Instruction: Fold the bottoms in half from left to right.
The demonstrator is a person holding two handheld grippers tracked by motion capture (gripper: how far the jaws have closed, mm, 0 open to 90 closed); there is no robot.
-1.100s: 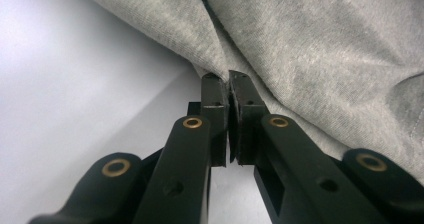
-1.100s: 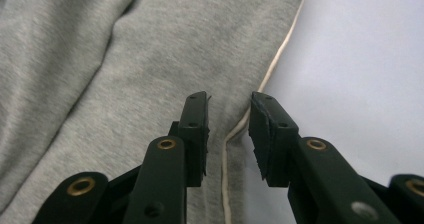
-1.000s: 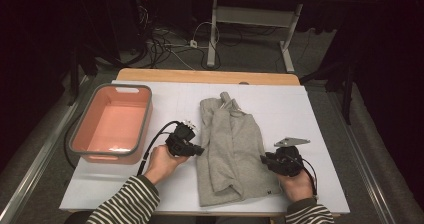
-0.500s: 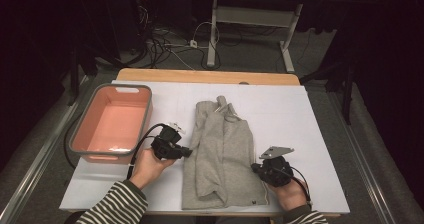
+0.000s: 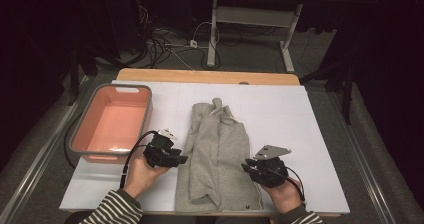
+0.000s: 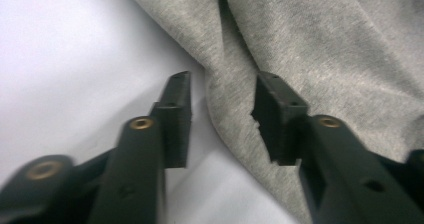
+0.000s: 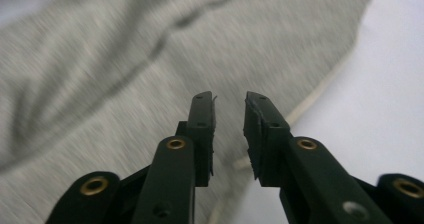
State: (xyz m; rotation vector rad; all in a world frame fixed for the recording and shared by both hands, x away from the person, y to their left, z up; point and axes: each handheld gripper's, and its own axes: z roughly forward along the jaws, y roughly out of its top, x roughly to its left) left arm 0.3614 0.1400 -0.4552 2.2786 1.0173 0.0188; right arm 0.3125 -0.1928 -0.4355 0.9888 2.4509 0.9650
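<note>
Grey fabric — a garment (image 5: 217,154) folded into a long strip — lies on the white table (image 5: 300,114), running from twelve to six o'clock just right of the table's middle, its drawstring end at twelve. Compared with a second ago it looks narrower and tidier: both side edges now lie turned in over the middle, and the two hands have drawn back outward from it.

At nine o'clock of the garment sits the left gripper (image 5: 181,159), at its lower right, about four o'clock, the right gripper (image 5: 246,167). Both have just been opening. In the left gripper view the jaws stand apart and released, straddling the garment's folded edge without pressing it (image 6: 222,104). In the right gripper view the jaws are parted by a narrow gap with nothing pinched between them (image 7: 229,111), and cloth lies beyond and beneath.

I judge the lengthwise fold finished and let go; the next step is likely a cross fold, or a lift toward the pink basin (image 5: 145,96) at nine o'clock of the table.

From the high view the jaw gaps are too small to read — the gripper views settle them. Those close views, in turn, leave out the basin and the garment's whole outline, which the high view gives.
</note>
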